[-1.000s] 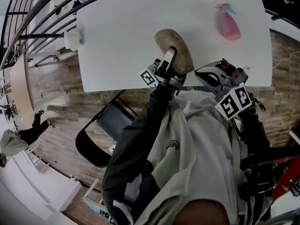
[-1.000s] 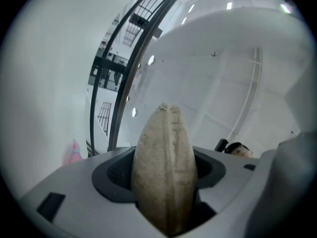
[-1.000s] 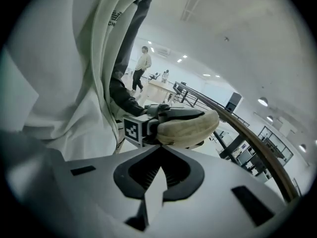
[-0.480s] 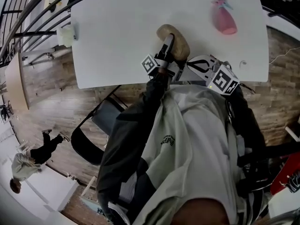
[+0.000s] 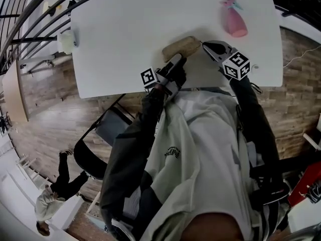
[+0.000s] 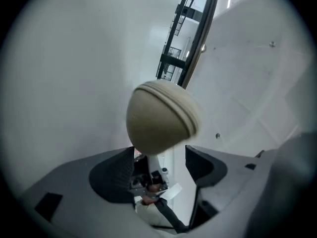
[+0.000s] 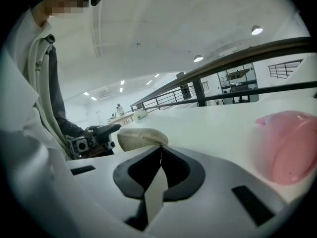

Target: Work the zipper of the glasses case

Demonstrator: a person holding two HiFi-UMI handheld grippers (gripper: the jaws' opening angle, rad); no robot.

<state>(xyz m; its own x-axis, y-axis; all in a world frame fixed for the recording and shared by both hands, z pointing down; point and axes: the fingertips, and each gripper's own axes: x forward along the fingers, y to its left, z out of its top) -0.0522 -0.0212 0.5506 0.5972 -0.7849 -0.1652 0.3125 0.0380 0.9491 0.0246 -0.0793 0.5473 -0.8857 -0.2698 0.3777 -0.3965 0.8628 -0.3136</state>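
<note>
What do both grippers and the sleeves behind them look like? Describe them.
The left gripper and right gripper have pale grey moulded shells and black pads, and each carries a cube with black-and-white square markers. The sleeves are dark, worn with a pale top. The left jaws are opening, with the glasses case ahead of them, unpinched.

Blurred pink bottle (image 7: 290,145) at right edge
</note>
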